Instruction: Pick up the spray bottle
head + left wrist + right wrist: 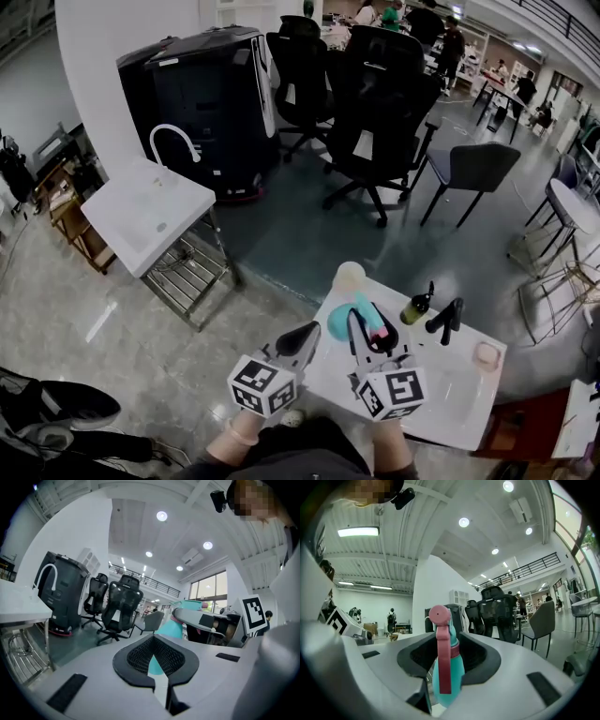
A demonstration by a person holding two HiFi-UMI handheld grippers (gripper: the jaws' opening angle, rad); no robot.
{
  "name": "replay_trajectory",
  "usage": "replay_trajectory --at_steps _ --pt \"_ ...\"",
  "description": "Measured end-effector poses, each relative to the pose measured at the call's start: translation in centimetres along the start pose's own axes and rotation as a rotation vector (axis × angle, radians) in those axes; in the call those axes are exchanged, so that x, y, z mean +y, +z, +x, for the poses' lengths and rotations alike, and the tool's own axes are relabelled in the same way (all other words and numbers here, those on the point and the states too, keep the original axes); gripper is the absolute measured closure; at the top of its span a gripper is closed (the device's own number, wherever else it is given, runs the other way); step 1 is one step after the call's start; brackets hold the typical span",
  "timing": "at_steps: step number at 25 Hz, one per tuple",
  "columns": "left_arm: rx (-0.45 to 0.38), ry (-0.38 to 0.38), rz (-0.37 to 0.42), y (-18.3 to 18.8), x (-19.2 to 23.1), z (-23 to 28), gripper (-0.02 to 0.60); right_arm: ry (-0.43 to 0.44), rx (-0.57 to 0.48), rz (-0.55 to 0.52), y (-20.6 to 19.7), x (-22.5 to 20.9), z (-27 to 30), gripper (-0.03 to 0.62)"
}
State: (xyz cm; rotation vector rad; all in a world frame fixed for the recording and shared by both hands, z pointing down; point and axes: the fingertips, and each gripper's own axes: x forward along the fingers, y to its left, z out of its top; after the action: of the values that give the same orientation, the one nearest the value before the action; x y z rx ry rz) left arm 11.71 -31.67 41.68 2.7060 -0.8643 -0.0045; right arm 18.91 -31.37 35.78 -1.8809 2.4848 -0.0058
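Closest to me in the head view are the two marker cubes [262, 384]. Past them both grippers reach out level toward the white worktop [450, 389].

My right gripper [449, 646] is pinching the spray bottle [450, 679]. Its dark pads press on the bottle's narrow upper body from either side, just under the head. The bottle stands upright in that hold, with its long axis vertical, base down and head up. The body is teal, smooth and rounded, and swells out below the grip. The round nozzle [439, 613] and the long trigger [443, 660] hanging beneath it are pink. Both face back along the gripper toward me, so the spray end points away from the worktop's far side.

From the head view the bottle sits over the worktop's near left part. I cannot tell whether its base touches the surface.

My left gripper [154, 651] has its jaws drawn together to a thin slit with nothing in them, and a strip of teal shows through. It hangs just off the worktop's left edge.

On the worktop's far side stand a small dark bottle [417, 305] and a black tap [445, 321]. A small pink thing [486, 354] lies near the right edge, and a pale round thing [349, 277] sits at the far left corner. Black office chairs [380, 103] stand well beyond the worktop.
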Motion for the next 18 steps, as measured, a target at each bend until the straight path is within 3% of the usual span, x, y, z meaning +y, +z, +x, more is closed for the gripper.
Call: replay_trajectory --at_steps 12,18 --pt "0.108 -0.360 0.027 -3.5 -11.9 7.4 0.577 -0.352 0.008 -0.025 0.0 -9.7 -10.9 0.461" --pt "0.155 -0.497 0.042 -5.3 -17.3 9.1 0.577 -0.523 -0.003 0.006 -0.5 -12.9 -17.0 0.461"
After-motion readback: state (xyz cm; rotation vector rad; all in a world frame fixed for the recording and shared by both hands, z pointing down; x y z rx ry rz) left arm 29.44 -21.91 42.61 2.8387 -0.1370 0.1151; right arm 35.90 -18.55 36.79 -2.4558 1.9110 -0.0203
